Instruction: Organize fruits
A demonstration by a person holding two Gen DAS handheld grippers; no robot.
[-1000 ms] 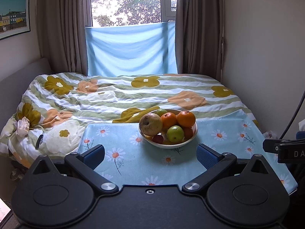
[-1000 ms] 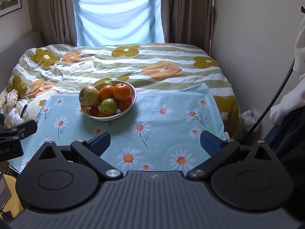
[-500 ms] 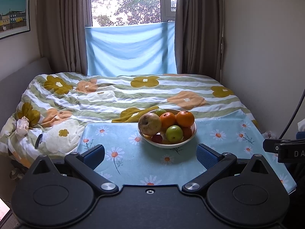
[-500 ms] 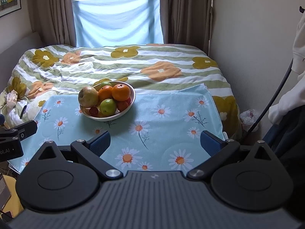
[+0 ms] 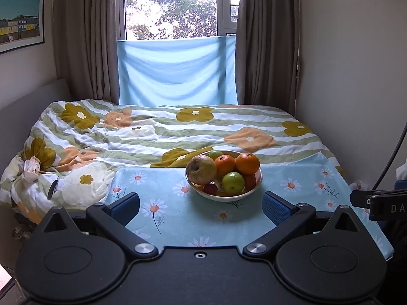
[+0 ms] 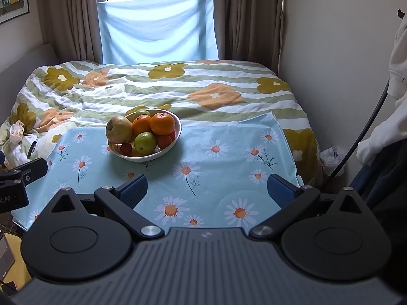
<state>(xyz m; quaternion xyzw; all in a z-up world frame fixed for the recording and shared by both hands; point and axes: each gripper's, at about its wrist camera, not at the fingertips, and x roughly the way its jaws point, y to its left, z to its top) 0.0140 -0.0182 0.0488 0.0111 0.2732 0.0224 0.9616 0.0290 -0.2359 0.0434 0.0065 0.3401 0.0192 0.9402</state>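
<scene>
Both grippers, left (image 5: pixel 201 207) and right (image 6: pixel 207 194), hold jaws released short of the fruit bowl (image 6: pixel 175 141); its lowest fruits seem hidden.

White bowl (image 5: pixel 254 192) (image 6: pixel 175 137): shallow, round, upright on the daisy-print cloth, heaped with fruit.
Contents, by clock face from the bowl's centre, left wrist view:
- Large yellow-brown apple (image 5: pixel 201 169) (image 6: pixel 119 130), at 9 o'clock, stem pit facing forward.
- Two oranges (image 5: pixel 247 163) (image 6: pixel 162 123), at 12 to 2 o'clock, touching side by side.
- Green apple (image 5: pixel 232 183) (image 6: pixel 145 142), at 5 o'clock.
- Small dark-red fruit (image 5: pixel 210 189) (image 6: pixel 126 148), at 7 o'clock.
- Second green fruit (image 5: pixel 215 154) (image 6: pixel 141 113), at 11 o'clock, mostly hidden.
- Red fruit (image 5: pixel 250 181) (image 6: pixel 164 141), at 3 o'clock, partly hidden.
</scene>
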